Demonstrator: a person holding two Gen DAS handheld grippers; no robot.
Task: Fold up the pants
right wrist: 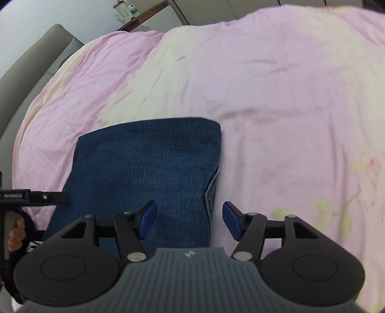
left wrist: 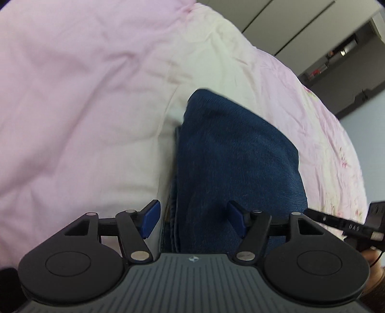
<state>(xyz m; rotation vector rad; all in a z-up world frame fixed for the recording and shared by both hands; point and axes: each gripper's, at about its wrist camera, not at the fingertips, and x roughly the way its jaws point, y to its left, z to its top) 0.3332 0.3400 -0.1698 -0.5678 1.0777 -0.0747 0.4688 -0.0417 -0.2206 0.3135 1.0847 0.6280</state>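
The dark blue denim pants [left wrist: 235, 163] lie folded into a compact rectangle on the pink bedspread [left wrist: 72, 96]. They also show in the right wrist view [right wrist: 149, 163]. My left gripper [left wrist: 194, 219] is open, with the folded pants' left edge between and below its blue pads. My right gripper [right wrist: 189, 220] is open over the pants' right edge, where layered hems show. Neither holds cloth. The right gripper's body appears at the right edge of the left wrist view [left wrist: 349, 226]; the left gripper's body appears at the left edge of the right wrist view [right wrist: 28, 196].
The bed carries a pink and cream cover [right wrist: 276, 84] with a floral print [right wrist: 336, 211]. A grey upholstered headboard [right wrist: 31, 60] stands at the left. White cabinets [left wrist: 276, 21] and a shelf with bottles [right wrist: 125, 9] lie beyond the bed.
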